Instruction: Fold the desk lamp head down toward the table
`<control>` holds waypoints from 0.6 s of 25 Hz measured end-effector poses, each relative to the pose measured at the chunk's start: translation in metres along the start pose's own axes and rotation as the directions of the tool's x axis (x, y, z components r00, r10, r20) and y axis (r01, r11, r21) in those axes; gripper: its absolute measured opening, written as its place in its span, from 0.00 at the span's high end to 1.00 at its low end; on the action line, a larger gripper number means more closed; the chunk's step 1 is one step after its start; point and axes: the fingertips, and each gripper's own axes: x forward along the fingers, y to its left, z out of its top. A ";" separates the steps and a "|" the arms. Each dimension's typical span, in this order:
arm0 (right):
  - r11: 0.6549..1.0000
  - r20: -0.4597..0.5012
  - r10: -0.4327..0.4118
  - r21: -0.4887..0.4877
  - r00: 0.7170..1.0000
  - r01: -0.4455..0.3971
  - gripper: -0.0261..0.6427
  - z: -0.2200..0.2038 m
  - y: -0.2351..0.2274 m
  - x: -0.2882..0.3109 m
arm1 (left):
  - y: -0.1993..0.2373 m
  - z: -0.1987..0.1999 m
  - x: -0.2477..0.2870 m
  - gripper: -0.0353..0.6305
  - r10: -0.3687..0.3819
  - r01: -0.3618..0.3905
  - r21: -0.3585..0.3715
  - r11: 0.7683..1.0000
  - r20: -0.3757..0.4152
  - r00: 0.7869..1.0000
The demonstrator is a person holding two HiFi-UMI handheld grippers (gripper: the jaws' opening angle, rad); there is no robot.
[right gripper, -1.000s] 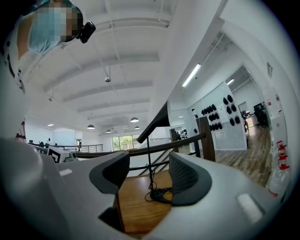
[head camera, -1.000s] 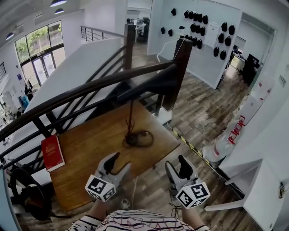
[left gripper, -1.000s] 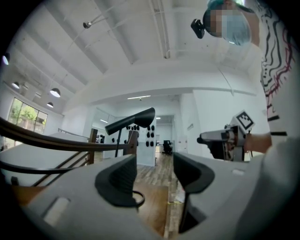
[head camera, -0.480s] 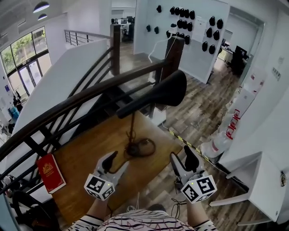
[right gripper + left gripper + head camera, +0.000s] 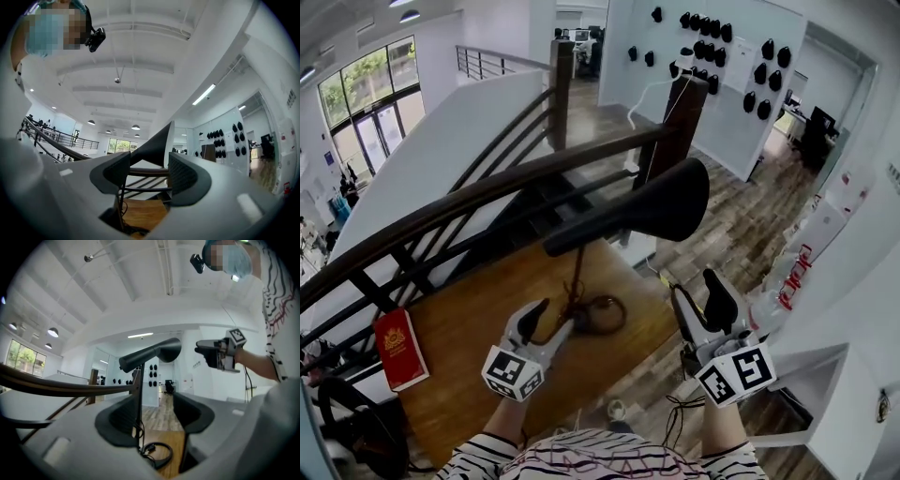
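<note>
Head view: the black cone-shaped desk lamp head (image 5: 661,202) stands raised on its stem near the far edge of the wooden surface (image 5: 478,319), not yet folded. Left gripper view: left gripper (image 5: 154,416) spread, empty. Right gripper view: right gripper (image 5: 149,173) spread, empty; folding wholly outstanding.

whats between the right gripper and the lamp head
Nothing. In the head view only open air separates the right hand-held gripper from the lamp head.

- left gripper (image 5: 548,322) held out front, tilted inward, jaws apart
- right gripper (image 5: 696,291) up a bit higher, jaws open wide too
- striped sleeves (image 5: 478,461) on both forearms
</note>
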 end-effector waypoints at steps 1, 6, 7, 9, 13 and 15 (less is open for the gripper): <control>1.000 0.013 0.018 -0.015 1.000 -0.018 0.60 0.007 -0.005 0.006 | 0.003 -0.001 0.007 0.58 0.015 -0.015 0.006 1.000 0.001 1.000; 0.989 0.076 0.103 -0.114 0.992 -0.094 0.63 0.047 -0.024 0.034 | 0.022 -0.005 0.040 0.58 0.084 -0.084 0.016 0.996 0.008 0.996; 0.985 0.085 0.118 -0.134 0.989 -0.106 0.63 0.054 -0.026 0.039 | 0.025 -0.006 0.047 0.58 0.091 -0.091 0.017 0.996 0.007 0.996; 0.977 0.100 0.139 -0.173 0.985 -0.120 0.63 0.066 -0.032 0.049 | 0.028 -0.008 0.060 0.58 0.099 -0.099 0.021 0.995 0.004 0.995; 0.959 0.112 0.175 -0.244 0.978 -0.143 0.63 0.084 -0.037 0.070 | 0.038 -0.012 0.078 0.58 0.113 -0.113 0.023 0.993 0.002 0.994; 0.953 0.107 0.190 -0.261 0.976 -0.156 0.63 0.090 -0.040 0.080 | 0.042 -0.013 0.085 0.59 0.118 -0.118 0.022 0.993 0.002 0.993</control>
